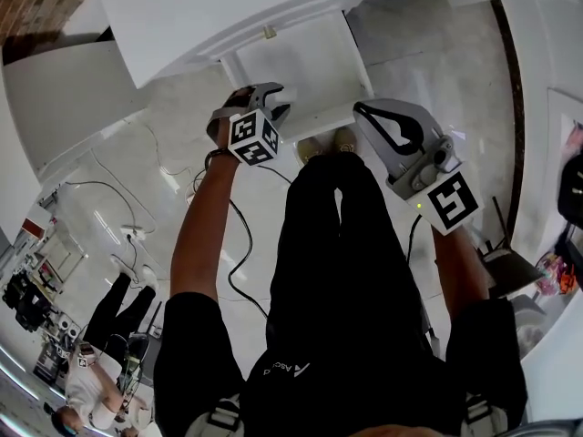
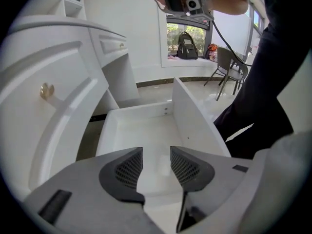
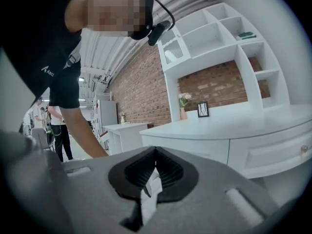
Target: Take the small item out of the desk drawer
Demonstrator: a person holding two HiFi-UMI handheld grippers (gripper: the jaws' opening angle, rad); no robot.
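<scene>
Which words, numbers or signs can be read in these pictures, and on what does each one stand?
"ASC": white print on the black shirt; the following letters are unclear.
Left cube and right cube: square coded markers, no letters.
Picture frame on the desk: too small to read.

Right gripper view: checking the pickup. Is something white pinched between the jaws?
Yes, the right gripper is shut on a small white item.
</scene>
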